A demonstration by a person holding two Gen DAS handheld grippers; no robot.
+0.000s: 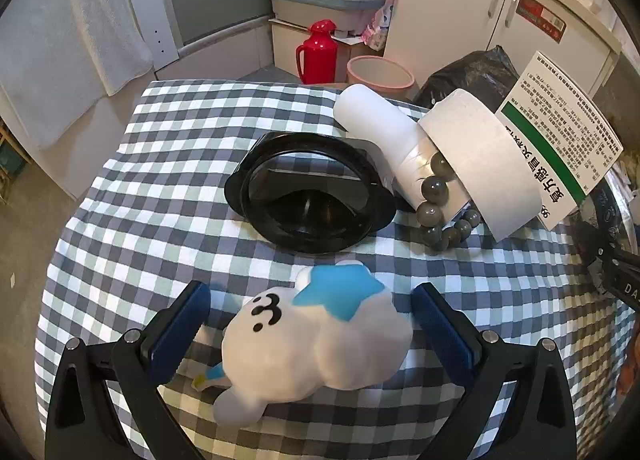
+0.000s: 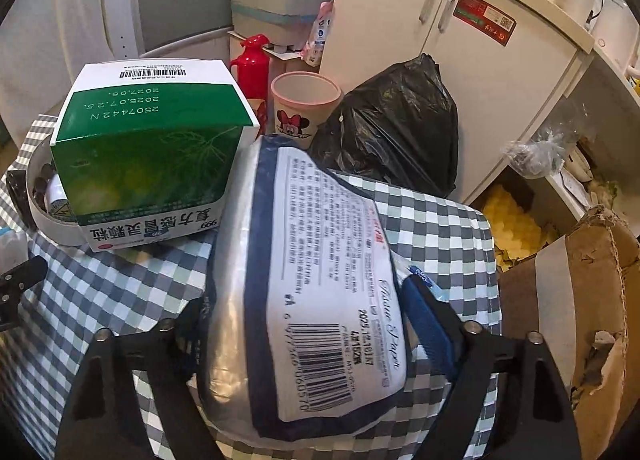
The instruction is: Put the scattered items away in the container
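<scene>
A white plush toy (image 1: pixel 316 344) with a blue star lies on the checked cloth between the spread fingers of my left gripper (image 1: pixel 312 324), which is open with a gap on each side. Beyond it stands the black round container (image 1: pixel 240 183). To its right lie a white roll (image 1: pixel 376 119), a tape roll (image 1: pixel 484 163), a grey bead bracelet (image 1: pixel 436 211) and a green-and-white medicine box (image 2: pixel 148 147). My right gripper (image 2: pixel 312 320) is shut on a silver-and-blue tissue pack (image 2: pixel 316 280); its left finger is mostly hidden behind the pack.
The table edge drops off close on the right, beside a torn cardboard box (image 2: pixel 592 300). Behind the table stand a black rubbish bag (image 2: pixel 392 127), a pink bin (image 2: pixel 304 103), a red flask (image 1: pixel 316 53) and white cabinets (image 2: pixel 460 59).
</scene>
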